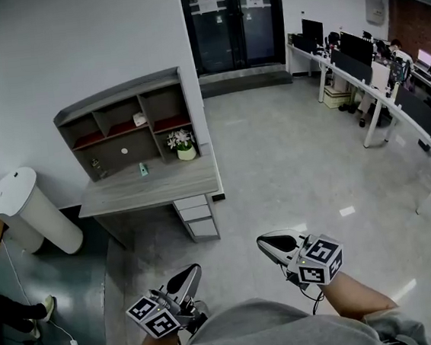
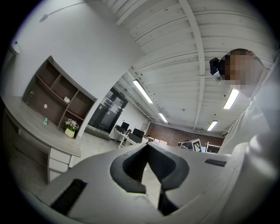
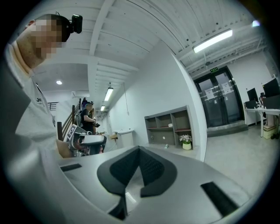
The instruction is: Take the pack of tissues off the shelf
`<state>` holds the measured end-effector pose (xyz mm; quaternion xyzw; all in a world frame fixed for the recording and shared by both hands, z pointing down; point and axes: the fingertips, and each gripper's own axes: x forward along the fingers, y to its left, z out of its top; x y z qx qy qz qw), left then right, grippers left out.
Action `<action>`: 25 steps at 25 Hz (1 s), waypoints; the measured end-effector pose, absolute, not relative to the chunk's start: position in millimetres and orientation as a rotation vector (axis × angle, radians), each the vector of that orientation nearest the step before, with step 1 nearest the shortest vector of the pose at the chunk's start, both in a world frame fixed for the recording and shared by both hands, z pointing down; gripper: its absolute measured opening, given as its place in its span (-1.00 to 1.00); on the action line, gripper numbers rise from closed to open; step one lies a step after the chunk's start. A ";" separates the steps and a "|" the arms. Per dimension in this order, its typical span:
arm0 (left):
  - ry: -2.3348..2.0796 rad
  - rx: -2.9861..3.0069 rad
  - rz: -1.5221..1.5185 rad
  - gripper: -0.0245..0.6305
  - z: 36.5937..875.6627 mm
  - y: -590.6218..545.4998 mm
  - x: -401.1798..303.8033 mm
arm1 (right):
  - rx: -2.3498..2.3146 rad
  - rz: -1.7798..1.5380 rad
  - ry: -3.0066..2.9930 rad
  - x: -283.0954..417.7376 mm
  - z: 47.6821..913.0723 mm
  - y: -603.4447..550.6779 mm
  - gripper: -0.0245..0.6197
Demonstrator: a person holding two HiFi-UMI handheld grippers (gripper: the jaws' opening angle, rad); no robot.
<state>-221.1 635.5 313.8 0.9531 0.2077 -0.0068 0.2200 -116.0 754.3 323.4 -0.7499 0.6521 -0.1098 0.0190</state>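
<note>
The pack of tissues is a small white thing in an upper compartment of the grey shelf unit, which stands on a desk against the wall. It shows tiny in the left gripper view and in the right gripper view. Both grippers are held low and close to my body, several steps away from the desk. My left gripper has its jaws together with nothing between them. My right gripper is likewise shut and empty.
A potted flower and a small green item sit on the desk, with drawers under its right end. A white bin stands to its left. Long desks with monitors line the right side. A person stands far off.
</note>
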 end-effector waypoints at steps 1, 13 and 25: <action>0.574 2.634 -0.020 -0.89 314.1 631.2 -219.6 | -2.327 -0.346 2.030 -115.2 324.2 749.3 -0.92; 0.622 2.591 -0.068 -0.89 321.3 523.8 -175.2 | -2.365 -0.344 2.031 -75.5 328.8 641.8 -0.92; 0.603 2.627 -0.091 -0.89 313.5 323.0 -128.2 | -2.363 -0.305 2.049 -20.3 311.7 438.6 -0.92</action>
